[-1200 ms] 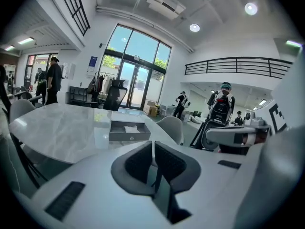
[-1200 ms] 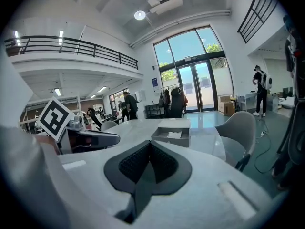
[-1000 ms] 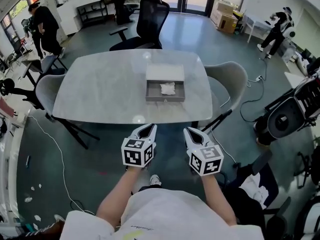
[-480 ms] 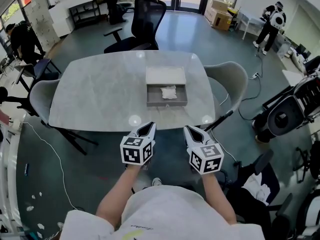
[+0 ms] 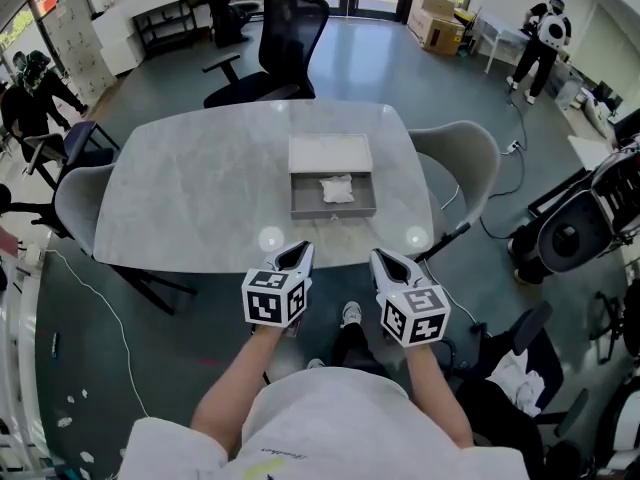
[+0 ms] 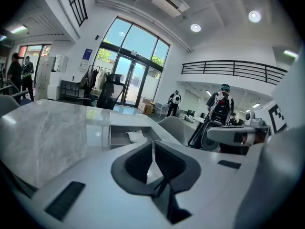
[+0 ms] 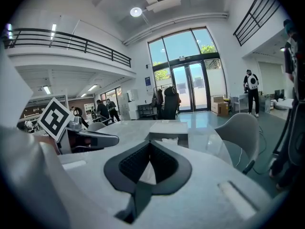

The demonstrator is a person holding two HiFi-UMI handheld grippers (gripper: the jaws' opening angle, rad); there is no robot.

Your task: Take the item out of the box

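At table edge: left gripper, right gripper nearer.

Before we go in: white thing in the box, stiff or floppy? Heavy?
Probably floppy: the white item looks crumpled and irregular, like cloth or a bag. Likely light: it lies low on the floor of the box. It may sag when pinched, so grip a raised fold.

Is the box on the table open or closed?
Open. The box has no cover on top, what looks like its lid lies just behind it, and the crumpled white item shows inside.
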